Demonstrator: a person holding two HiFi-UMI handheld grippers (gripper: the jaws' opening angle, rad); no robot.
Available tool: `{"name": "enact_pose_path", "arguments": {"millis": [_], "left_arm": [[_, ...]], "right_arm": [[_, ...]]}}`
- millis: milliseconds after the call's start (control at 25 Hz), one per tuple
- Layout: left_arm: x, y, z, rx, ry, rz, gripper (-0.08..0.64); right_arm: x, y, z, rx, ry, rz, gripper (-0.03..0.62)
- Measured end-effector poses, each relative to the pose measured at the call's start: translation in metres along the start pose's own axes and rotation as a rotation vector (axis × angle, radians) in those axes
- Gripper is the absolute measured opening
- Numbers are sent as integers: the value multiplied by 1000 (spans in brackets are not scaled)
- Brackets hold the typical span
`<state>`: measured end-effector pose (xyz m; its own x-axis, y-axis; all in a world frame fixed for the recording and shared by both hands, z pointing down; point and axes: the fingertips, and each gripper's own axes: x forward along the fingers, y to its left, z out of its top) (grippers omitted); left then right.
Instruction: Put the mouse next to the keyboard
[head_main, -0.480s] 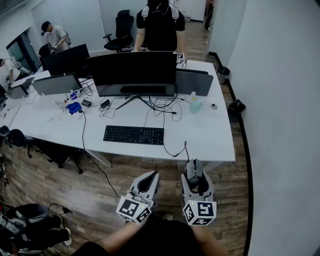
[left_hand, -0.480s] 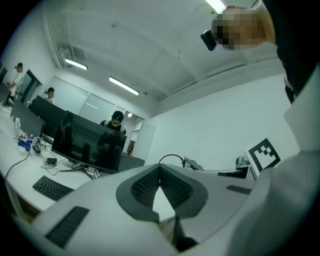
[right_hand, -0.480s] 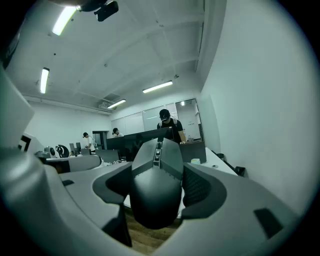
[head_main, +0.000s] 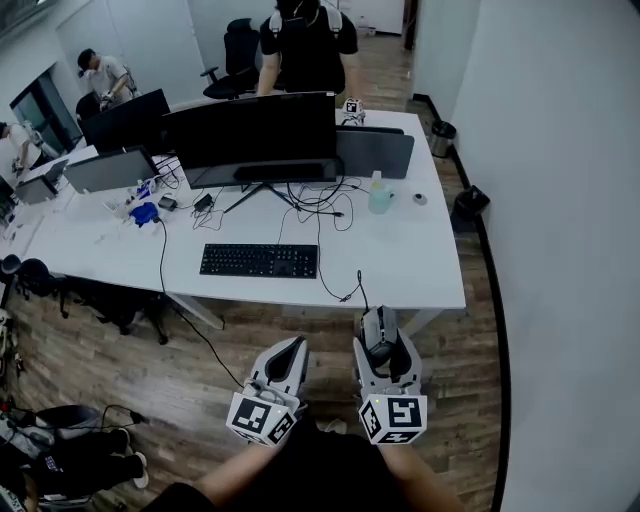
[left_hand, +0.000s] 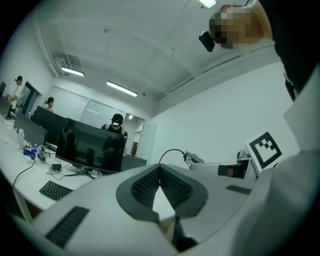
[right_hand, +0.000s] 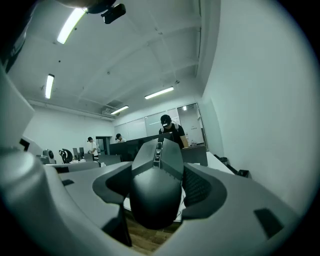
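Observation:
A black keyboard (head_main: 259, 260) lies on the white desk (head_main: 420, 270), in front of a wide dark monitor (head_main: 250, 130). Both grippers hang over the wooden floor, short of the desk's near edge. My right gripper (head_main: 380, 340) (right_hand: 159, 172) is shut on a black mouse (head_main: 380, 352) (right_hand: 155, 195), which sits lengthwise between its jaws with the wheel end pointing at the desk. My left gripper (head_main: 292, 348) (left_hand: 160, 169) is to its left, its jaws meeting at the tips with nothing between them.
A black cable (head_main: 340, 285) trails over the desk to the right of the keyboard. A clear bottle (head_main: 379, 195) and a grey screen (head_main: 375, 152) stand at the back right. A person (head_main: 305, 50) stands behind the desk. A white wall (head_main: 560, 200) is on the right.
Both grippers have shifted a little up and left in the head view, nearer the desk edge. The mouse stays held in the right gripper.

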<state>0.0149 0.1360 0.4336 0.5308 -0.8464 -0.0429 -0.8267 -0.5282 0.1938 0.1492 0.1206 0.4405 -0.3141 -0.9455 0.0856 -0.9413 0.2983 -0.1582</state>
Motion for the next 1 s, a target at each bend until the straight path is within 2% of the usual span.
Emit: {"name": "enact_pose_path", "arguments": {"millis": [200,360,480,640,1000], "left_arm": [[3,14,-14,-60,39,3,11],[17,29,-17,-36,48,14,11],[36,42,-9,-6,28,9,11],[61,68,4,-47,-32,8,11],[114,130,-5,-37,11,-36,11]], "right_arm": [[5,-8,-2,21,11,-6,308],[20,-12,-4,13,26,-7,308],[40,-13,-3,10,35,-8,308],[74,-12,-7,4,61,10,308],[151,-14,-11,40,120,-76,308]]}}
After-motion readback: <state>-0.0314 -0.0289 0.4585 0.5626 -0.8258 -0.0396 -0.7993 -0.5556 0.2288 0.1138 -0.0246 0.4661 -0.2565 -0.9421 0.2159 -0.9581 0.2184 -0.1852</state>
